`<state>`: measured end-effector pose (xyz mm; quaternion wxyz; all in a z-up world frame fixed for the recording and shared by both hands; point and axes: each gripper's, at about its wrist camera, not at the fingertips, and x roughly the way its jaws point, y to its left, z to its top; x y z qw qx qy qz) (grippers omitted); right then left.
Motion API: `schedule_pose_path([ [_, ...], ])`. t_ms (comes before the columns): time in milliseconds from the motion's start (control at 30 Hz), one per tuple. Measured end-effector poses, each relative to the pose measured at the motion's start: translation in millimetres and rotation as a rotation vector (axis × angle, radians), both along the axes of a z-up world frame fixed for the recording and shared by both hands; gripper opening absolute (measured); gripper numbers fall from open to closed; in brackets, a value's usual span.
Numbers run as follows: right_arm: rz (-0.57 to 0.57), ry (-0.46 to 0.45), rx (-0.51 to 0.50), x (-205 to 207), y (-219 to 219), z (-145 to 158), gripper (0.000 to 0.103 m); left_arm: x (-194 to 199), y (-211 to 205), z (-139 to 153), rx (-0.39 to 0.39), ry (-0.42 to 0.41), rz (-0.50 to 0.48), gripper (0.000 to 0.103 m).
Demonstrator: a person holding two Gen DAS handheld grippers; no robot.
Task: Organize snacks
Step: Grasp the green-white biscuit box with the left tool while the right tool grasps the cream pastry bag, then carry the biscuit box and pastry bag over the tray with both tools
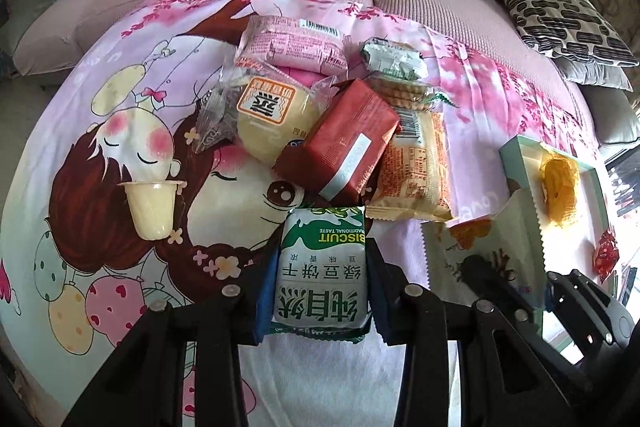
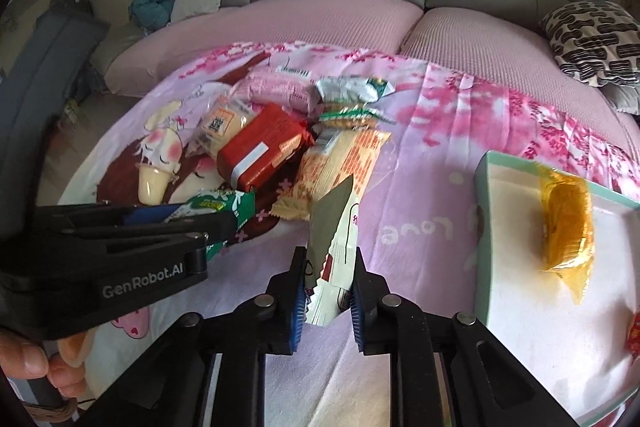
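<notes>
Left wrist view
Left tongs [image 1: 320, 287]: pinching the green biscuit pack [image 1: 322, 267] by its sides.
Pile [image 1: 344, 131]: snack packs heaped on the pink sheet [image 1: 100, 87], beyond the pack.
Cup [image 1: 151, 207]: apart, left of the pile.

Right wrist view
Right tongs [image 2: 327, 291]: pinching a white sachet [image 2: 334, 247].
Box [image 2: 486, 227]: right of the sachet, a yellow pack [image 2: 566, 227] inside.

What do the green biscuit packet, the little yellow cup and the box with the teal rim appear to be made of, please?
Green biscuit packet: glossy printed plastic film, judging by its crimped end seams. Yellow cup: smooth, slightly translucent moulded plastic, probably. Box: matte printed cardboard, likely, with thin straight walls.
</notes>
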<state>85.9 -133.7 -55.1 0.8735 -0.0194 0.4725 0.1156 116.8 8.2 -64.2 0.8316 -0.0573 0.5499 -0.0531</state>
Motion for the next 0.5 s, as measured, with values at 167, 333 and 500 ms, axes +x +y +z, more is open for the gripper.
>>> schedule_pose_path([
  [167,-0.017,-0.021,0.010,-3,-7,11,0.020,-4,-1,10,-0.015,-0.030,-0.009,0.041],
  [333,-0.020,-0.055,0.020,-8,-12,22,0.020,-7,1,20,-0.016,-0.058,-0.006,0.041],
  [500,-0.025,-0.051,0.023,-8,-15,23,0.020,-6,-2,24,-0.020,-0.072,-0.010,0.041],
])
